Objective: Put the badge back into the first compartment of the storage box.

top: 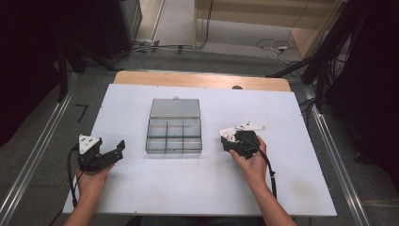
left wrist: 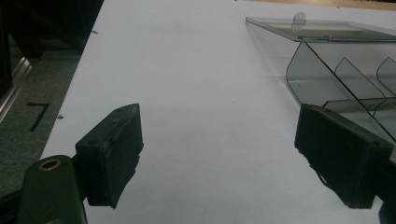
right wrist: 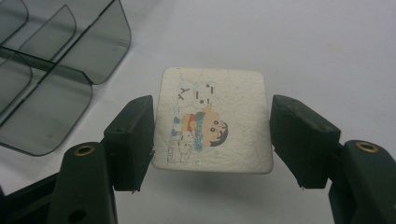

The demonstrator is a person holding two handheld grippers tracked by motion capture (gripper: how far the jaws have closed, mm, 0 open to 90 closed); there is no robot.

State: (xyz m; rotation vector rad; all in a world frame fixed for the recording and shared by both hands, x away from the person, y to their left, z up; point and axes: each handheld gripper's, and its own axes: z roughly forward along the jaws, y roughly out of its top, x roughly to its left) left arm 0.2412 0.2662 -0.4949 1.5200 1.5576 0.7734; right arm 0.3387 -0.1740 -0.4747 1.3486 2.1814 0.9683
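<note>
A white square card [right wrist: 212,100] with a cartoon figure printed on it sits between the jaws of my right gripper [right wrist: 215,128], which touch its two side edges. It hangs slightly above the table with a shadow under it. From above, the card [top: 227,133] and the right gripper [top: 234,140] are just right of a clear smoky compartment box [top: 174,136]. The box's lid [top: 175,108] lies open and flat behind it. My left gripper [top: 117,148] rests on the table left of the box. Its jaws are wide apart with nothing between them [left wrist: 219,140].
The white table top [top: 202,183] has a wooden strip along its far edge. A corner of the box [left wrist: 345,79] reaches into the left gripper view, and its near compartments [right wrist: 60,70] lie up and left of the card. Cables run across the floor beyond.
</note>
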